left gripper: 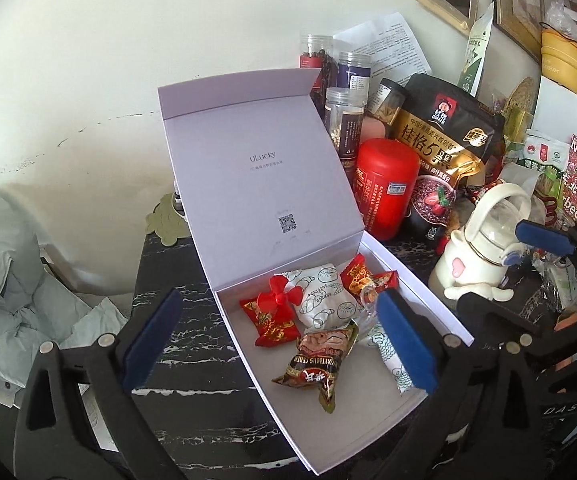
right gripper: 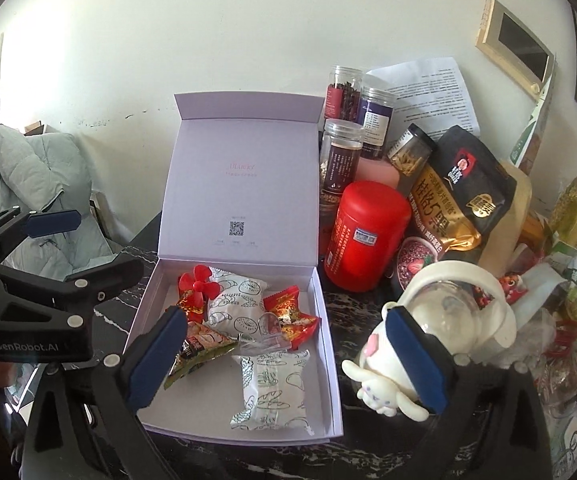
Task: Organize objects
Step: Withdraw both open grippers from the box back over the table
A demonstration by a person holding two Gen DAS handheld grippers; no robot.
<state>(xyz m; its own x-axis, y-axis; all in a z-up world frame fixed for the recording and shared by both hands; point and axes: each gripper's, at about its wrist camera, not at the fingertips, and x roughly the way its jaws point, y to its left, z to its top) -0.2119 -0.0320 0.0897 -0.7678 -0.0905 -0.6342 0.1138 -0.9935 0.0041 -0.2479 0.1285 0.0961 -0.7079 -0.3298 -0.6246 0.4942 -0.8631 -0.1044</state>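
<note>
We see black marbled bench [left gripper: 192, 360] against white wall. White gift box [right gripper: 330, 320] open on it, lid upright. Red canister [right gripper: 364, 236] and black oat bag [right gripper: 464, 208] just right of box. White bunny bottle [right gripper: 448, 320] near box's right wall. Inside box: two white bread packets [right gripper: 272, 392], red candy wrappers [right gripper: 288, 308], red plastic fan [right gripper: 198, 284]. Our left claw [left gripper: 280, 344] and right claw [right gripper: 288, 364] both spread wide, holding nothing, above box front.
</note>
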